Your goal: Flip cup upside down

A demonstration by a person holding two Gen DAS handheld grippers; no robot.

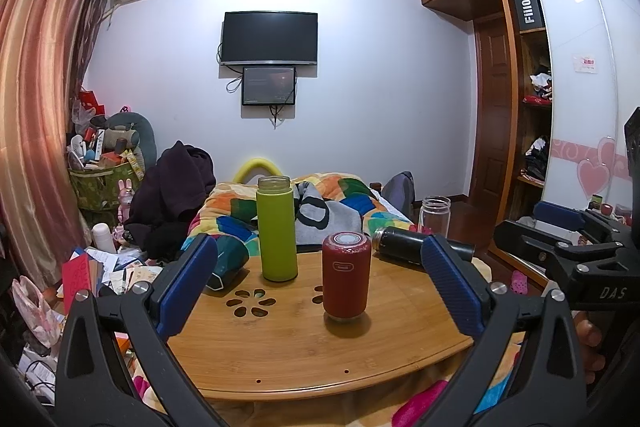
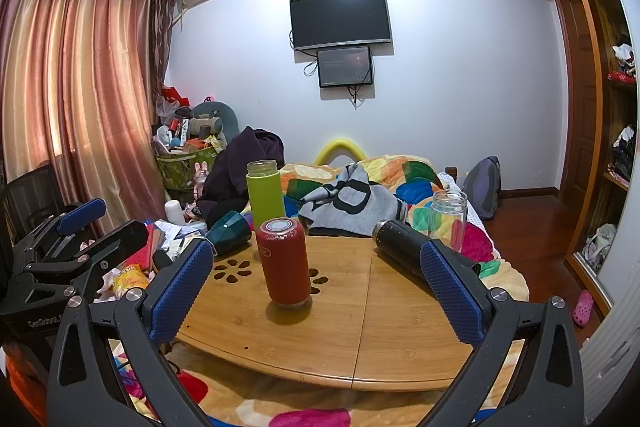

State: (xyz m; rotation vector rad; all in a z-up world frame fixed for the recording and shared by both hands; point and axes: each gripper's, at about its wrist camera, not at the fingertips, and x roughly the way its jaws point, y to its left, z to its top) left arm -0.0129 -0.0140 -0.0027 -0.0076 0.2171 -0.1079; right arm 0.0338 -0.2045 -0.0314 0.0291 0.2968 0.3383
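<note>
Both sets of jaws spread wide, gripping nothing: left gripper (image 1: pixel 320 287) and right gripper (image 2: pixel 316 291) held back from the near edge of the surface (image 1: pixel 400 339), blue pads framing the red cup (image 1: pixel 346 277) from either side of each view. Standing on end near the middle of the surface, just right of the flower-shaped cutouts (image 1: pixel 250 303), with a silver-ringed flat end uppermost; impossible to tell whether that end is base or lid, so equally fitting a cup waiting to be turned and one already turned and released. Further out, a green bottle (image 1: pixel 276 229) upright toward the far edge, mouth up; a black flask (image 1: pixel 404 239) lying on its side at the far right corner; a teal cup (image 2: pixel 230 231) tipped over at the far left edge; a clear jar (image 2: pixel 448 217) upright beyond, seemingly on the bed (image 2: pixel 408 187). Which of these counts as the task's cup not settled either.
</note>
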